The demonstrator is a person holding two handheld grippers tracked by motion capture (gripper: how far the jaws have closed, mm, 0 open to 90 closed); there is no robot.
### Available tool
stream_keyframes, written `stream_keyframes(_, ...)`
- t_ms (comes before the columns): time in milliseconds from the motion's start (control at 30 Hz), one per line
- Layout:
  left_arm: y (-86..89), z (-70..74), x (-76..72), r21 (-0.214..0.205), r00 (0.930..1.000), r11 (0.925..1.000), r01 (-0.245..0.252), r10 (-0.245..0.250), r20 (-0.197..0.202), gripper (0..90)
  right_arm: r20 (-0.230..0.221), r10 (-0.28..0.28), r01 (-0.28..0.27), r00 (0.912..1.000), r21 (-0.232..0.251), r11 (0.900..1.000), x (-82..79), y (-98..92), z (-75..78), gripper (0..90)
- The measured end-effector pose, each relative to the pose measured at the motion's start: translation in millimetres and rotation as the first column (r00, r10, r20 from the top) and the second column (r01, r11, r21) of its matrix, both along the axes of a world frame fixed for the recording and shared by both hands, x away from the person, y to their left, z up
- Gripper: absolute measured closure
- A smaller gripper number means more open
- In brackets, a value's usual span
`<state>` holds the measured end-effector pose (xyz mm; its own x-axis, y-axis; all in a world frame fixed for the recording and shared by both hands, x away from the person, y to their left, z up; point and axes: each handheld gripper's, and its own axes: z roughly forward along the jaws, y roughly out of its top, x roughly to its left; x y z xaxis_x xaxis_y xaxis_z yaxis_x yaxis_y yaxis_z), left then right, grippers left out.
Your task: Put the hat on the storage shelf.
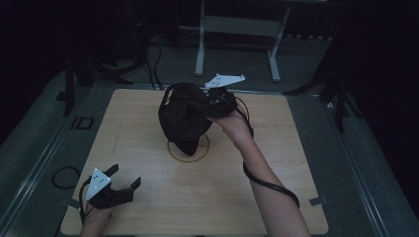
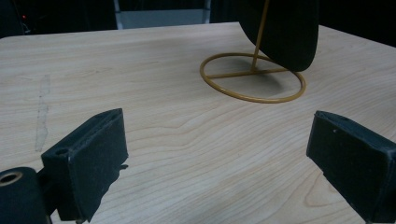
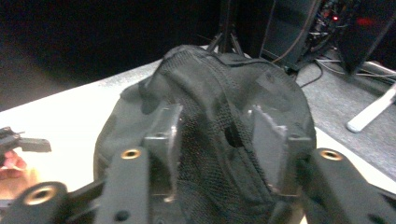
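A black cap with a mesh back hangs on a gold wire stand at the middle of the wooden table. My right gripper is up against the cap's top right side. In the right gripper view its jaws stand apart with a fold of the cap's mesh between them, and the pads do not clamp it. My left gripper rests open near the table's front left corner, jaws wide with nothing between them, and points toward the stand's ring and the cap's lower edge.
Bare wood lies between the left gripper and the stand. A cable trails from the right gripper along the forearm. Beyond the table's far edge stand a white frame's legs and loose cables on the dark floor.
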<state>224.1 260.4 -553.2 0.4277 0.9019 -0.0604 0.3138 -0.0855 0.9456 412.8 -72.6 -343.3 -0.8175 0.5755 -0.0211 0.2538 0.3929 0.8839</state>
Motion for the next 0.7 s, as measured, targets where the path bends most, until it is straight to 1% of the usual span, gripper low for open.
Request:
stream_keyframes(100,0.1,-0.4,0.4,0.003,1.0000,1.0000,0.003,-0.003,-0.003,5.7,0.007,-0.017,0.017,0.9998,-0.004,0.9998,0.7,-3.6,0.2,47.0)
stream_keyframes(133,0.1,-0.4,0.5,-0.001,1.0000,1.0000,0.004,-0.004,-0.002,5.7,0.000,-0.018,0.018,0.9998,0.004,0.9998,1.6,-5.8,0.5,45.3)
stream_keyframes(200,0.0,-0.2,0.3,0.003,1.0000,1.0000,0.003,-0.003,-0.002,5.7,-0.006,-0.022,0.022,0.9997,0.004,0.9998,2.1,-9.0,0.9,43.0)
stream_keyframes(233,-0.1,-0.2,0.3,-0.002,1.0000,1.0000,0.004,-0.004,-0.002,5.7,-0.010,-0.021,0.022,0.9997,0.012,0.9997,2.1,-11.5,0.9,41.0)
stream_keyframes(300,-0.2,-0.3,0.1,0.004,1.0000,1.0000,0.003,-0.003,-0.002,5.7,-0.014,-0.022,0.022,0.9997,0.013,0.9997,1.9,-12.5,0.9,40.8)
stream_keyframes(367,-0.2,-0.3,0.4,0.001,1.0000,1.0000,0.003,-0.003,-0.002,5.6,-0.015,-0.015,0.015,0.9998,0.026,0.9996,1.0,-17.0,0.5,37.2)
stream_keyframes(433,-0.1,-0.2,0.4,-0.003,1.0000,1.0000,0.003,-0.003,-0.001,5.7,-0.015,-0.016,0.016,0.9998,0.029,0.9995,0.9,-18.0,0.5,36.2)
stream_keyframes(500,0.0,-0.1,0.3,-0.003,1.0000,1.0000,0.002,-0.002,0.000,5.7,-0.021,-0.012,0.013,0.9997,0.041,0.9991,0.0,-21.2,0.5,32.9)
stream_keyframes(567,0.1,0.2,0.3,-0.001,1.0000,1.0000,0.002,-0.002,-0.004,5.6,-0.025,-0.007,0.008,0.9997,0.047,0.9989,-0.7,-26.7,-0.9,26.7)
stream_keyframes(600,0.1,0.2,0.2,-0.001,1.0000,1.0000,0.002,-0.002,-0.004,5.6,-0.025,-0.007,0.008,0.9997,0.047,0.9989,-0.7,-26.7,-0.9,26.7)
stream_keyframes(633,0.1,0.3,0.2,0.000,1.0000,1.0000,0.001,-0.001,-0.005,5.6,-0.023,-0.006,0.007,0.9997,0.043,0.9991,-1.3,-27.5,-1.3,23.3)
stream_keyframes(700,0.0,0.2,0.2,-0.001,1.0000,1.0000,0.000,0.000,-0.006,5.6,-0.027,0.002,0.000,0.9996,0.047,0.9989,-2.4,-30.8,-2.5,21.5)
